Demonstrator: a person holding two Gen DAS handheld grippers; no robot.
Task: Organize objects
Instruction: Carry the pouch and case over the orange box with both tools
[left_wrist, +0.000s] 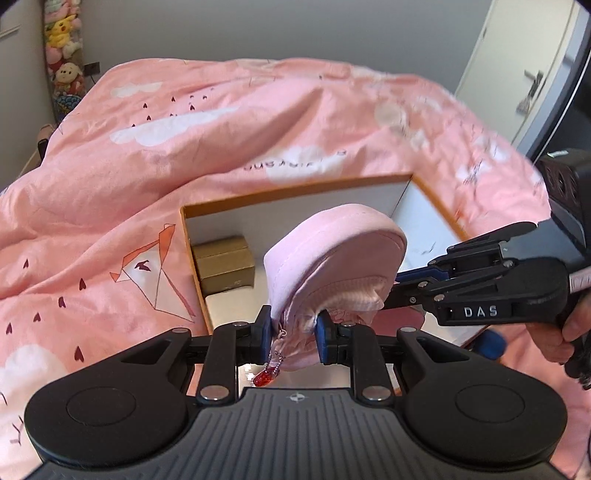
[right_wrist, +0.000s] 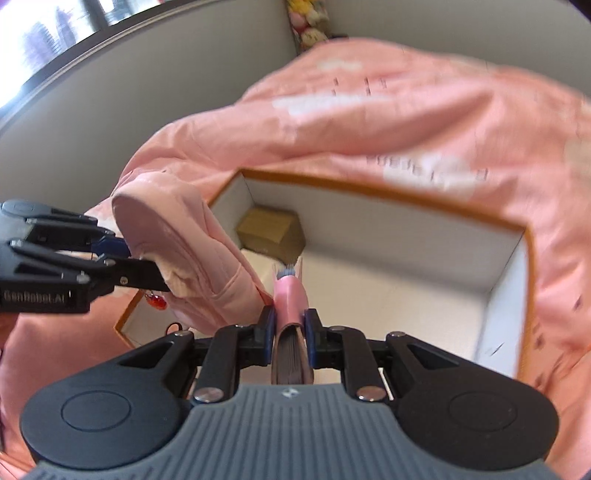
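Note:
A soft pink zip pouch with a red charm on a bead chain hangs over the open box, which has an orange rim and white walls. My left gripper is shut on the pouch's zipper end. My right gripper is shut on a slim pink notebook, held edge-up above the box floor. In the right wrist view the pouch and left gripper sit over the box's left wall. A small brown carton rests in the box's far left corner.
The box lies on a bed covered by a rumpled pink duvet that rises around it. Plush toys stand at the far left wall. A white door is at the right. A person's hand grips the right tool.

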